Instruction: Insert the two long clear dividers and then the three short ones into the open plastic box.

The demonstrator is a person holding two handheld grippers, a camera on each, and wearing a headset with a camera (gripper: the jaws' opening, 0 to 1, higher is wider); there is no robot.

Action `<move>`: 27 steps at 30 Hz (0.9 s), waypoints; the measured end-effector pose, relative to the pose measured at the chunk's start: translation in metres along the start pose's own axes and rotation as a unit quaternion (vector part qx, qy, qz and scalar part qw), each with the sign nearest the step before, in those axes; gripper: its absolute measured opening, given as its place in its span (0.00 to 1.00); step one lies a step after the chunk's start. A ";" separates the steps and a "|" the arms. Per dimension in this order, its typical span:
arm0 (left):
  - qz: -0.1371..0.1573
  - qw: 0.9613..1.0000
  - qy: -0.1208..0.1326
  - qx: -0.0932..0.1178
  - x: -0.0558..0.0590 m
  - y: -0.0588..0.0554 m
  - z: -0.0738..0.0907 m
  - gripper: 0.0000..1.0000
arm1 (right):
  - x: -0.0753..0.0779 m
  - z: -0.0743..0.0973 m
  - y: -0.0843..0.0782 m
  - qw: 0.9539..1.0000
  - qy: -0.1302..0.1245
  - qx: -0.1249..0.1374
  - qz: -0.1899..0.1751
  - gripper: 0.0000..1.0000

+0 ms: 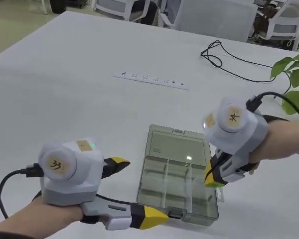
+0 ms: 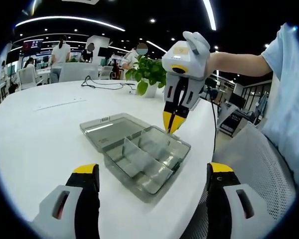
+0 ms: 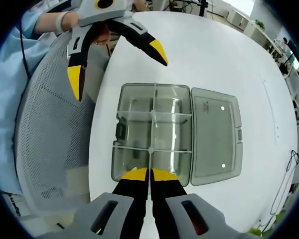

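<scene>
The open clear plastic box (image 1: 150,172) lies near the table's front edge, its lid (image 1: 177,144) flat behind it. Clear dividers stand crossed inside the box (image 3: 132,134). My right gripper (image 3: 149,175) points down at the box's near rim, jaws shut on the end of a thin clear divider (image 3: 152,107) that runs across the box. In the head view my right gripper (image 1: 213,178) hangs over the box's right side. My left gripper (image 1: 137,189) is open at the box's left front corner, holding nothing; its own view has the box (image 2: 139,159) ahead between the left gripper's (image 2: 152,172) fingers.
A white power strip (image 1: 152,79) lies mid-table, with a black cable (image 1: 224,62) and a green plant (image 1: 294,74) at the right. A grey mesh chair (image 3: 50,134) stands by the table's front edge. Office chairs stand beyond the far edge.
</scene>
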State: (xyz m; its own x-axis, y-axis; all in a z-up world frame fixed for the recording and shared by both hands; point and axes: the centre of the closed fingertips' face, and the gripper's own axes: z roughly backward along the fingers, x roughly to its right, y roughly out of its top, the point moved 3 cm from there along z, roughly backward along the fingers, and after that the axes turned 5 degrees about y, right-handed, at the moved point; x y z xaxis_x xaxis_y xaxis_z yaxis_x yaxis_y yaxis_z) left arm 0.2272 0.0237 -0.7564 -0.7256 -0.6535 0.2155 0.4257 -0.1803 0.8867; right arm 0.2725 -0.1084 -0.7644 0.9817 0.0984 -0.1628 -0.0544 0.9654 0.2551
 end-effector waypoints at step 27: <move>0.000 1.000 -0.001 -0.001 -0.001 -0.001 0.002 0.90 | 0.003 -0.023 -0.006 1.000 -0.005 -0.011 -0.010 0.03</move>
State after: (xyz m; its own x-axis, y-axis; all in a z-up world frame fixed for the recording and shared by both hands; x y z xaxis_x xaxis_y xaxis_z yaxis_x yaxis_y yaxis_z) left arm 0.2261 0.0260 -0.7566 -0.7260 -0.6526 0.2170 0.4279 -0.1817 0.8854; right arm 0.2712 -0.1081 -0.7882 0.9843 0.0767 -0.1590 -0.0383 0.9721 0.2316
